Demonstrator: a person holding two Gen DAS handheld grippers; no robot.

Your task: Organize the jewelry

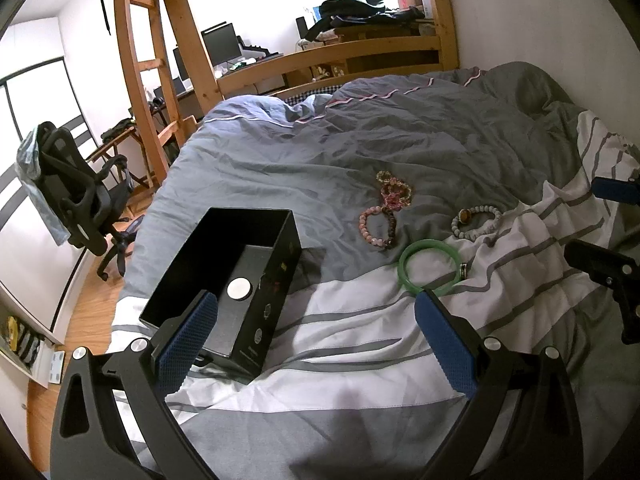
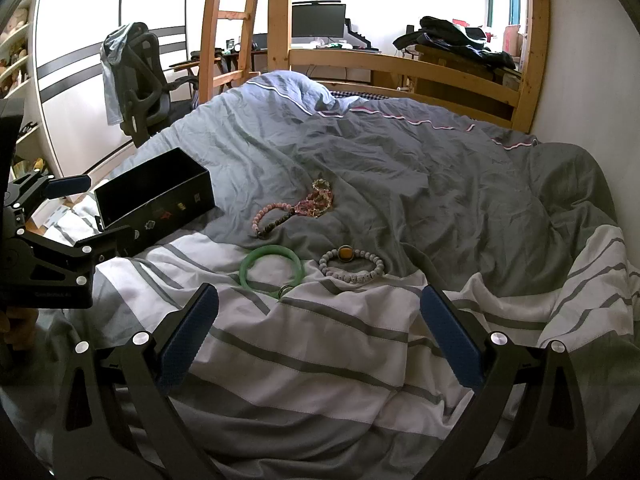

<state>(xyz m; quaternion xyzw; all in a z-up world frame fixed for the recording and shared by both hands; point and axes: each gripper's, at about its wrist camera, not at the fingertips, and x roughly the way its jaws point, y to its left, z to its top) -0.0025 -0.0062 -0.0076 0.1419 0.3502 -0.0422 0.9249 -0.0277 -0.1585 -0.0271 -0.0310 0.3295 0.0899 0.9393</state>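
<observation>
On the grey striped duvet [image 2: 320,344], bracelets [image 2: 352,266] lie; both tongs [image 1: 316,340] [image 2: 320,328] released.

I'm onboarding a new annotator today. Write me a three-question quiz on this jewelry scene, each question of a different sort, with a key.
1. True or false: the green bangle already lies inside the black box.
2. Multiple choice: the grey beaded bracelet with the amber bead rests on A) the desk, B) the bed cover, C) the box floor.
3. Fill in: the left gripper and the right gripper both have their jaws ____.

Key: 1 false, it lies on the bed cover beside the box; 2 B; 3 open, and neither holds anything.
</observation>
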